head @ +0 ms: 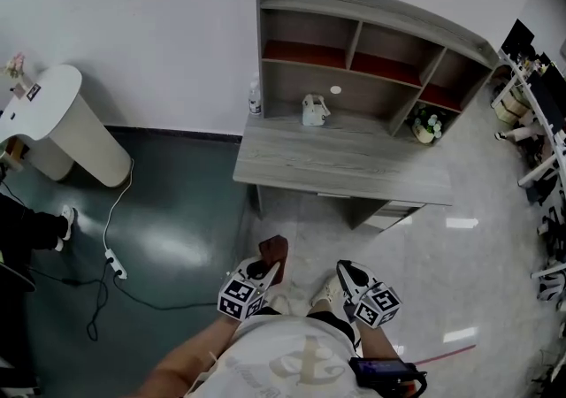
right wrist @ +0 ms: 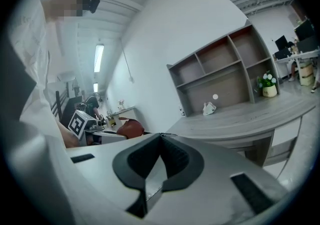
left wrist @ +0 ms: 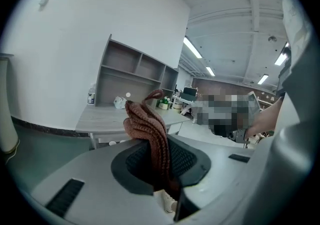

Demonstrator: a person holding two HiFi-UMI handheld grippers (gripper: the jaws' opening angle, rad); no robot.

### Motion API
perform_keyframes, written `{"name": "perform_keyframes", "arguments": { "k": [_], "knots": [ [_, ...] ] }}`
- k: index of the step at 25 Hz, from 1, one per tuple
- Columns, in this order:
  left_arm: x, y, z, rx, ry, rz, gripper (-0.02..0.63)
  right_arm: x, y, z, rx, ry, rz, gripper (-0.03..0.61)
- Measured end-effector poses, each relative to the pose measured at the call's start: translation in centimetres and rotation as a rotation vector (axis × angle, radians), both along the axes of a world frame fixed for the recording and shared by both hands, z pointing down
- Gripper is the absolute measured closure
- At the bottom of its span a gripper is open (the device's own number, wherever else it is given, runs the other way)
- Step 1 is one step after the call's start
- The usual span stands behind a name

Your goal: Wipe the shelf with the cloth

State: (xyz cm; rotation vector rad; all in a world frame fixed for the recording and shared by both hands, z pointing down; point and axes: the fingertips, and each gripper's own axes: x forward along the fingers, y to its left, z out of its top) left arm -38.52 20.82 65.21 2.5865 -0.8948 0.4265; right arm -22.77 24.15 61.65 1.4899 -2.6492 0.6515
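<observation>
A reddish-brown knitted cloth (left wrist: pixel 150 139) is pinched between the jaws of my left gripper (left wrist: pixel 159 161); it also shows as the brown cloth (head: pixel 273 251) in the head view, at my left gripper (head: pixel 265 271). The grey wooden shelf unit (head: pixel 371 60) with red-lined upper compartments stands on a desk (head: pixel 336 162) ahead, well away from both grippers. My right gripper (head: pixel 347 277) is held low near my body, and in its own view the right gripper (right wrist: pixel 161 161) has its jaws together with nothing between them.
A small white object (head: pixel 313 110), a bottle (head: pixel 255 97) and a potted plant (head: pixel 426 126) sit on the desk. A white rounded table (head: pixel 53 122) stands far left, with a power strip and cable (head: pixel 113 259) on the dark floor. More desks (head: pixel 539 113) line the right.
</observation>
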Motion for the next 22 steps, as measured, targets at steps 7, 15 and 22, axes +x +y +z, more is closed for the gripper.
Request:
{"name": "perform_keyframes", "arguments": {
  "k": [7,15,22],
  "knots": [
    [-2.8,-0.8,0.5,-0.011,0.007,-0.057,0.546,-1.4,-1.2,0.0,-0.010,0.015,-0.023,0.574],
    [-5.1,-1.4,0.5,-0.017,0.015,-0.119,0.546,-3.3,-2.7,0.0,-0.024,0.024,-0.070,0.574],
    [-5.7,-2.2,1.0,-0.028,0.015,-0.159,0.546,-3.1,-4.1,0.3,-0.032,0.033,-0.095,0.574]
  ]
}}
